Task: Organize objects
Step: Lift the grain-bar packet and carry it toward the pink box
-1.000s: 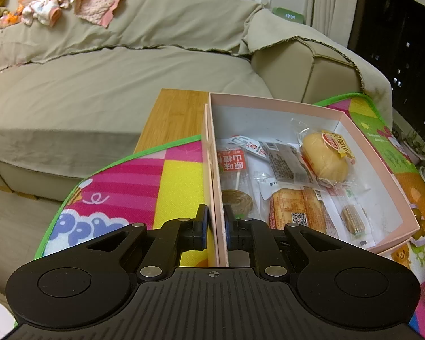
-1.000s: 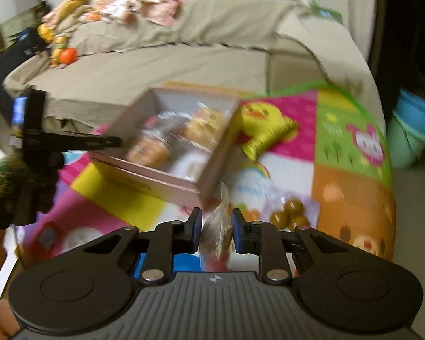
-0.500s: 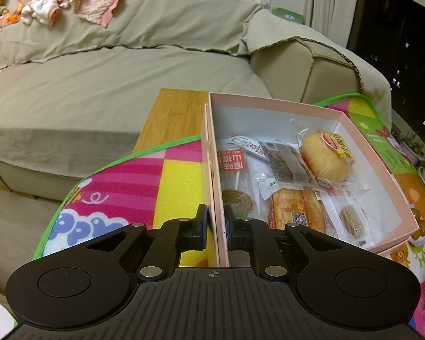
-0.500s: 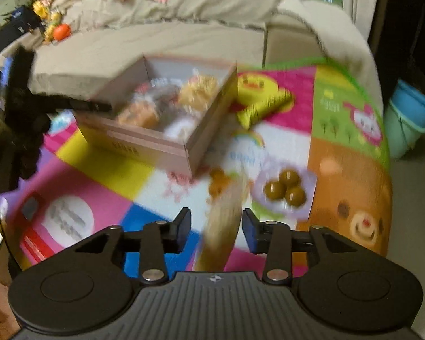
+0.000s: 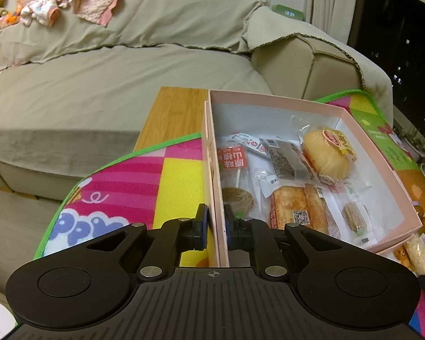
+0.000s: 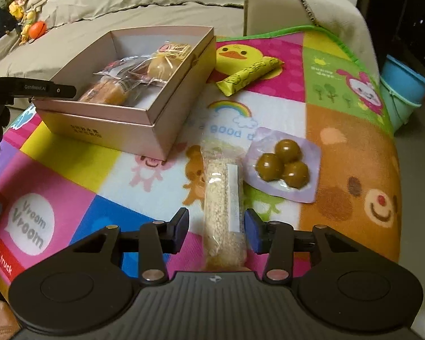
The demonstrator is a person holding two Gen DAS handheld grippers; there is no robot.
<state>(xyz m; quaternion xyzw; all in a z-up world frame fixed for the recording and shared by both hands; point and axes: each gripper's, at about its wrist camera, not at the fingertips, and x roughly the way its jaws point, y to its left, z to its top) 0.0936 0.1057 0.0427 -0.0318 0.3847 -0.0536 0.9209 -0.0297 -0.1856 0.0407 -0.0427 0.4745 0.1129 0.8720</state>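
Observation:
My left gripper [image 5: 214, 223] is shut on the near left wall of the pink box [image 5: 378, 155], one finger inside and one outside. The box holds several wrapped snacks, among them a yellow bun [image 5: 325, 155] and an orange bread pack [image 5: 297, 212]. My right gripper [image 6: 216, 226] hovers low over the colourful mat [image 6: 70, 164] with its jaws opening. A clear grain bar packet [image 6: 222, 198] lies flat on the mat between the fingers, and neither pad touches it. A packet of three brown balls [image 6: 283, 164] lies just to its right. A yellow stick packet [image 6: 249, 76] rests beyond the box [image 6: 104, 133].
A beige covered sofa [image 5: 99, 85] curves behind the mat, with clothes and toys piled on its back. Bare wooden tabletop [image 5: 175, 113] shows at the mat's far left edge. A blue bucket [image 6: 405, 85] stands on the floor to the right.
My right gripper has come down towards the mat and spread its jaws, letting go of the grain bar packet, which now lies flat. The left gripper and the box have not moved.

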